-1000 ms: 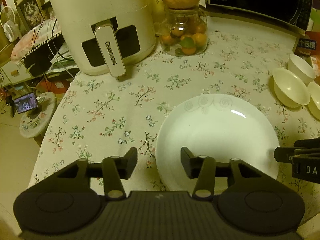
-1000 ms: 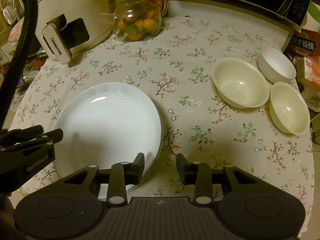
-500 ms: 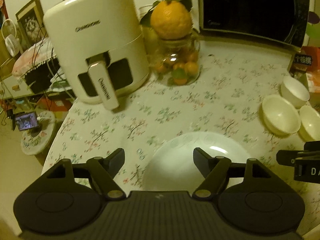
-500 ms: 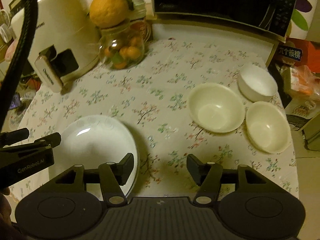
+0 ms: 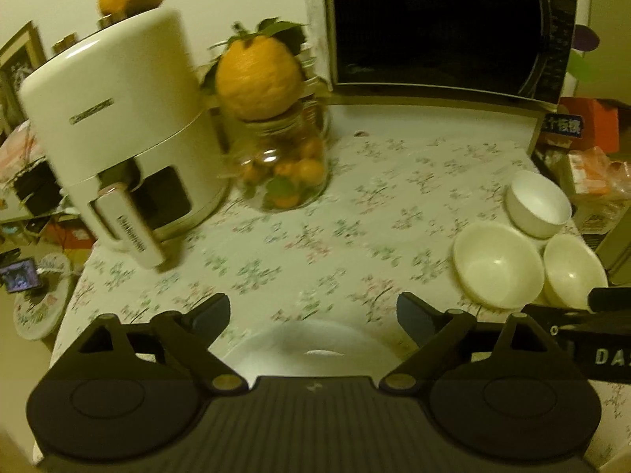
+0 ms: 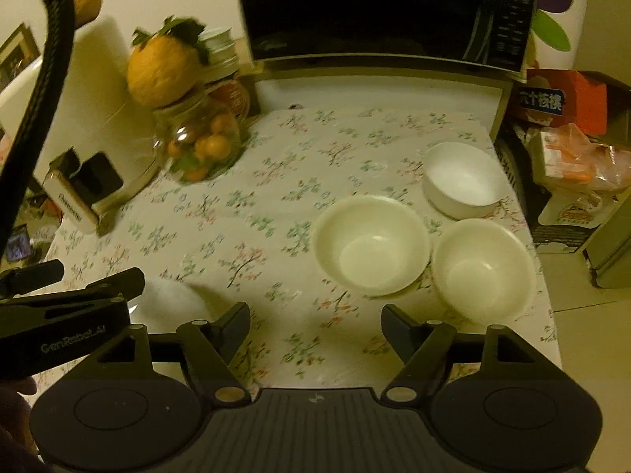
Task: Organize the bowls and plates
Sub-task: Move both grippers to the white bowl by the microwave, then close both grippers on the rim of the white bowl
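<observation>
With both grippers, left and right, just spread empty, we see plate down near the surface's front edge; three bowls unstacked by its right edge.

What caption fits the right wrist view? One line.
Open right claw above floral tablecloth, three empty bowls clustered ahead, white plate at left.

Floral cloth, pale crockery, orange fruit

White plate at 6 o'clock; cream bowls and one white bowl at 3 o'clock on tablecloth sprigged green and pink; cream air fryer at 10; black microwave at 1; orange citrus leafed green.
</observation>
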Motion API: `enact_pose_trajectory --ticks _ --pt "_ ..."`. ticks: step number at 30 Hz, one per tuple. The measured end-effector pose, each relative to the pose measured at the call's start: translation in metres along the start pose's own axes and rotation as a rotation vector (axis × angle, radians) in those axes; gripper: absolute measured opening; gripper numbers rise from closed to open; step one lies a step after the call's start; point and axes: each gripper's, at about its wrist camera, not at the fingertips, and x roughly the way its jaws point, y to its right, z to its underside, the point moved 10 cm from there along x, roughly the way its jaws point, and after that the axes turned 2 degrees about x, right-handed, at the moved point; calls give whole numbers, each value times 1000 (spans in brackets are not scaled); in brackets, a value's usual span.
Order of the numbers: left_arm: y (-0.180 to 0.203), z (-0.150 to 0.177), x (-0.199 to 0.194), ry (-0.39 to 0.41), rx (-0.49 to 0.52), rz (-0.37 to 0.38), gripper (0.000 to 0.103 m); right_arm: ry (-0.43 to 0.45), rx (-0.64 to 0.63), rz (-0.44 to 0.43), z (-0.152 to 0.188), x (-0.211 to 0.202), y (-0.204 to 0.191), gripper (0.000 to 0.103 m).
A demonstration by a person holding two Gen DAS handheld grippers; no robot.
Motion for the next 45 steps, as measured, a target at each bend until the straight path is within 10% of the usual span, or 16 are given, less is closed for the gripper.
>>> enact_pose_trajectory --ticks 5,22,45 --pt "15 -20 17 11 -11 48 95 94 73 71 -28 -11 47 90" --pt "90 -69 69 24 -103 196 95 175 490 135 -57 7 197 90" --pt "192 -90 166 -99 -81 285 78 82 589 68 -81 107 209 69"
